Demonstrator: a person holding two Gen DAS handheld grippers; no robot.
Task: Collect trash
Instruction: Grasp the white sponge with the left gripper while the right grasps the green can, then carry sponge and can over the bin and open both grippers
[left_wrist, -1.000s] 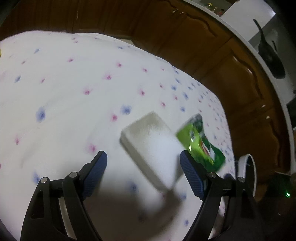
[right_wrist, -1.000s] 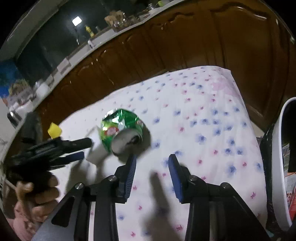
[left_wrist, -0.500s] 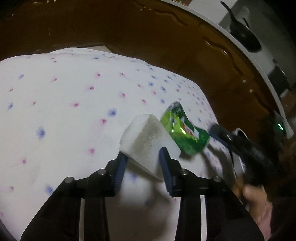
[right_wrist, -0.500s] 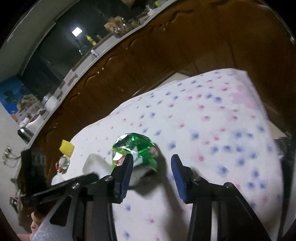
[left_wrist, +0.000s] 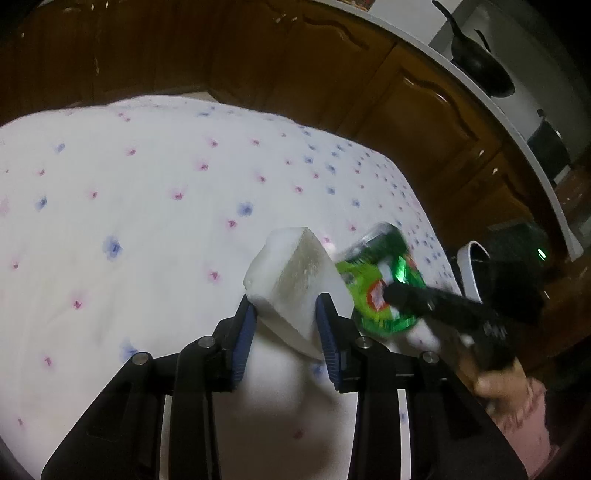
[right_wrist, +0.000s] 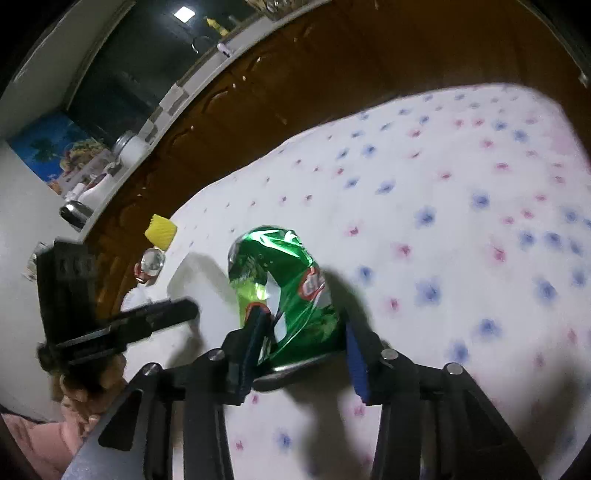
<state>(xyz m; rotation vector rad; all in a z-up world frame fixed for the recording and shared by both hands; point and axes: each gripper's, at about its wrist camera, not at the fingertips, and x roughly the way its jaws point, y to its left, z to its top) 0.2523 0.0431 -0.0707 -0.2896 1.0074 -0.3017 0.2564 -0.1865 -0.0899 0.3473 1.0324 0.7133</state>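
Left wrist view shows the left gripper pinching the white foam block at six o'clock, the right gripper squeezing the crushed green can, both still to reach the bin at three o'clock.

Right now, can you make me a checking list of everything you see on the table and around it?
Surface: flowered white cloth covers the table.
Job's things: white foam block; crushed green can.
Clutter: yellow cup and a shiny round thing at the far edge.
Grippers: left gripper shut on the block; right gripper around the can, contact on its right side unclear.
Cables: nothing seen.
Surroundings: wooden cabinets, black pan, white bin rim.
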